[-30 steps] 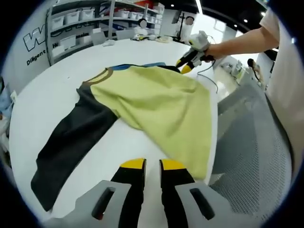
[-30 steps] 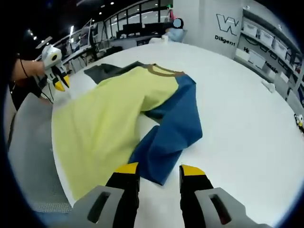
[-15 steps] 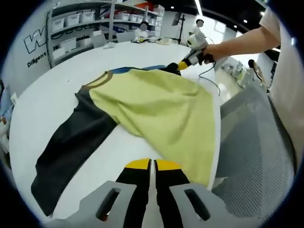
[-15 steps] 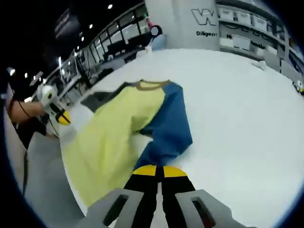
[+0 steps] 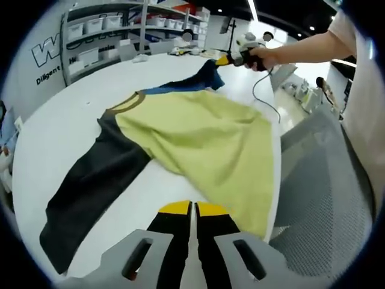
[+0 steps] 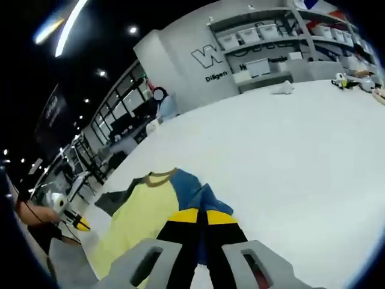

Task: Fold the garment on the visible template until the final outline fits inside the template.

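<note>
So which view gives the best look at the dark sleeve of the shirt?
The left gripper view. There the dark sleeve lies stretched flat on the white table, seen along its whole length beside the yellow body. In the right gripper view it is only a small dark patch at the far shoulder.

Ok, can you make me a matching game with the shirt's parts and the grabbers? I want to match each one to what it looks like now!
Things:
1. black sleeve
2. blue sleeve
3. shirt body
4. left gripper

States:
A. yellow-green, spread on the white table
B. lifted off the table, pinched by the right gripper
C. lying flat, stretched toward the table's near edge
D. jaws closed together at the shirt's near hem; whether they pinch it is hidden

Pairs: 1-C, 2-B, 3-A, 4-D
</note>
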`<act>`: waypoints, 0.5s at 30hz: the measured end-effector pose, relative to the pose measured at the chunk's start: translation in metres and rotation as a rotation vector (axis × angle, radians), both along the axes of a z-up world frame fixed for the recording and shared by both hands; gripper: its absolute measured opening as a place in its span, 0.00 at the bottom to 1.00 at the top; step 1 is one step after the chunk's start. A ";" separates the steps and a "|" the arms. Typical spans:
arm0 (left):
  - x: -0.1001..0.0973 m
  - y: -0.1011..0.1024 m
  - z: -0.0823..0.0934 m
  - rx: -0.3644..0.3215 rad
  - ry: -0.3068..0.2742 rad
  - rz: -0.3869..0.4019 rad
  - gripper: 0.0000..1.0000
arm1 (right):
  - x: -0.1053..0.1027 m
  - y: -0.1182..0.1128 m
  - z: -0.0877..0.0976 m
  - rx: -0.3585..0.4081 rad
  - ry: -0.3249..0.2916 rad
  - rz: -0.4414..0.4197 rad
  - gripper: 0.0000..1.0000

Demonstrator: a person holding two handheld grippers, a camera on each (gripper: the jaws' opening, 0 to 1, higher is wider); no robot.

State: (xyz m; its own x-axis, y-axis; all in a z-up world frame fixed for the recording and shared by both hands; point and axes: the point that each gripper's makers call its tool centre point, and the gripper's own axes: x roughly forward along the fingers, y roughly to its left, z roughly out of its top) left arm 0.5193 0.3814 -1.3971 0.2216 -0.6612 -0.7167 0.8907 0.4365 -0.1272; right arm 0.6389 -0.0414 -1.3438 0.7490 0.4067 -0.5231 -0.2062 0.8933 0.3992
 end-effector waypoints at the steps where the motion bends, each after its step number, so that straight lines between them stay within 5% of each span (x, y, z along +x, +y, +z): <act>1: 0.000 0.000 0.000 0.003 0.001 0.000 0.00 | 0.002 -0.005 0.000 -0.015 0.004 -0.012 0.00; 2: 0.000 0.001 -0.001 0.004 0.002 0.000 0.00 | 0.007 -0.009 0.002 -0.026 -0.018 -0.024 0.00; 4: 0.001 0.001 -0.002 0.007 0.002 0.000 0.00 | 0.010 -0.020 -0.004 -0.025 0.027 -0.064 0.00; 9: 0.000 -0.002 -0.002 0.006 0.004 -0.004 0.00 | 0.015 -0.052 -0.030 -0.165 0.136 -0.131 0.00; 15: 0.002 -0.003 0.000 0.005 0.002 -0.004 0.00 | 0.019 -0.072 -0.032 -0.358 0.086 -0.165 0.09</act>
State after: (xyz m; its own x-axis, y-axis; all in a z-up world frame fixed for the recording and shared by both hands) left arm 0.5208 0.3781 -1.3975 0.2178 -0.6580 -0.7208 0.8919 0.4340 -0.1267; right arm 0.6574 -0.1138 -1.3756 0.7365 0.0651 -0.6733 -0.0278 0.9974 0.0660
